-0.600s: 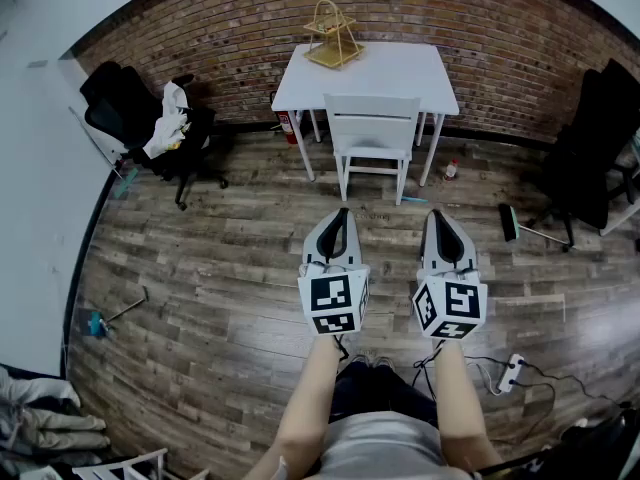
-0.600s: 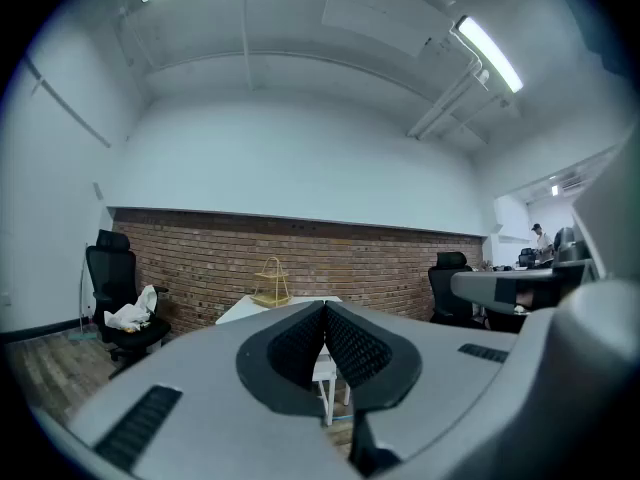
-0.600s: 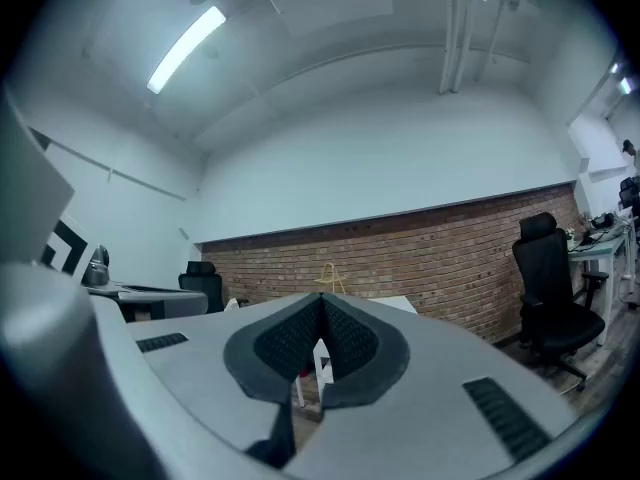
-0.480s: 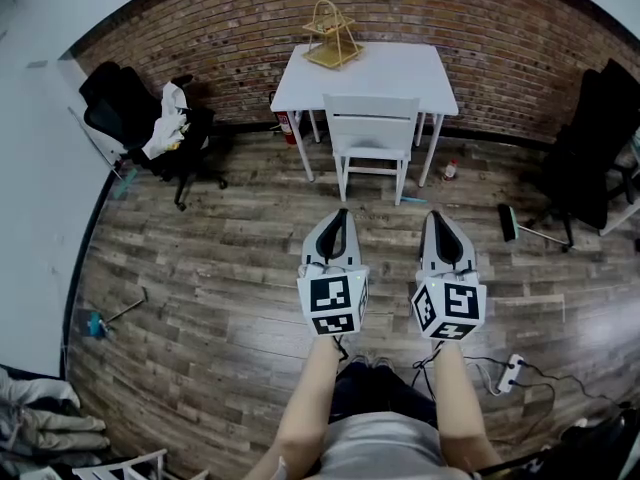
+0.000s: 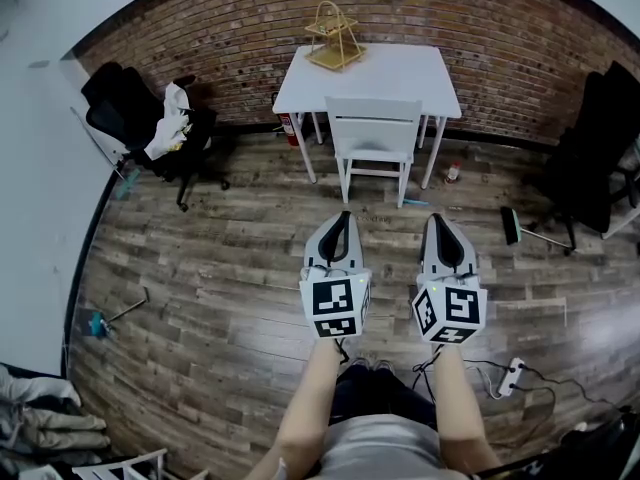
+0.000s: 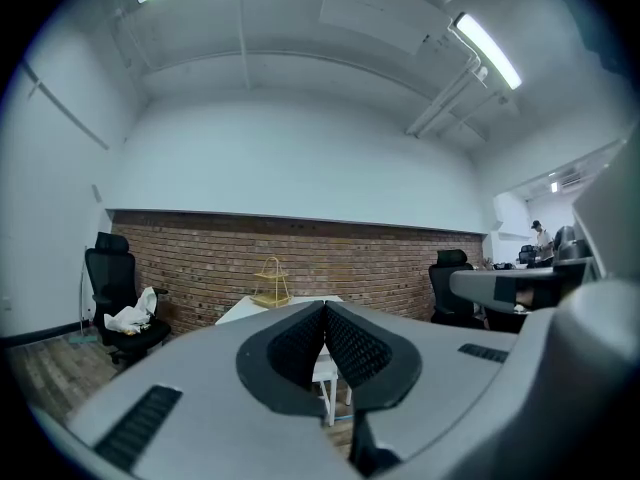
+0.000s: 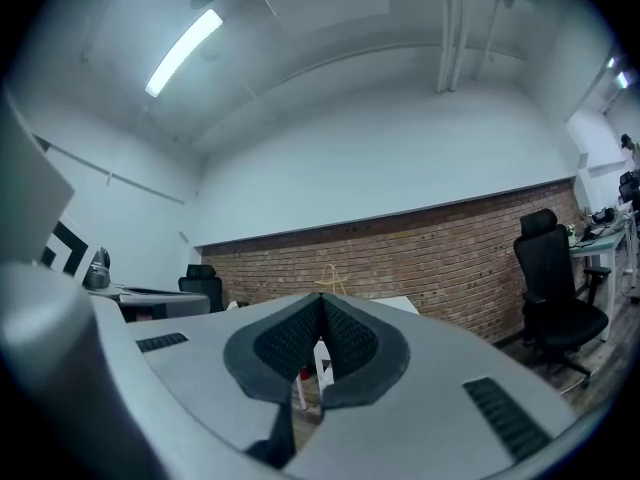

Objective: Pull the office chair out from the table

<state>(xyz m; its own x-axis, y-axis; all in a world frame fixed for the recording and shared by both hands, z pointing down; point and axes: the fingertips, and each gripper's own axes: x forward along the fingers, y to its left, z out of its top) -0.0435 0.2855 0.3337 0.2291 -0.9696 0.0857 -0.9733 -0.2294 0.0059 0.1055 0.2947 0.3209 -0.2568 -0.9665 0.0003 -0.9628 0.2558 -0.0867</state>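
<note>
Judging by where the person stands, which step is this? asks the first.

The approach, I'd say, answers the second. The chair (image 5: 374, 128) sits tucked under the table (image 5: 405, 68) by the brick wall (image 5: 200, 38), its back toward the person. Both grippers are well apart from it, over the floor (image 5: 220, 268).

First: And the grippers themselves?

Second: The left gripper (image 5: 342, 216) and right gripper (image 5: 437, 215) are both clenched on nothing, held level side by side and aimed at the chair. Their own views show the ridged pads pressed together, with only the room beyond.

First: That's a plain white four-legged chair, hardly an office one.

Second: True. A black chair (image 5: 135, 118) with a cloth (image 5: 170, 128) on it stands off to the left, and a second black chair (image 5: 590, 148) off to the right. Neither is at the table. The white one is, so I take it as the one meant.

First: Next move?

Second: Step closer, spread the jaws and close them on the top rail of the backrest, likely one near each end. Then pull straight back so the legs slide clear of the table's.

First: Any writing?

Second: None I can read. The cubes carry black-and-white square markers, no letters. The wire stand (image 5: 333, 36) on the table shows no label.
</note>
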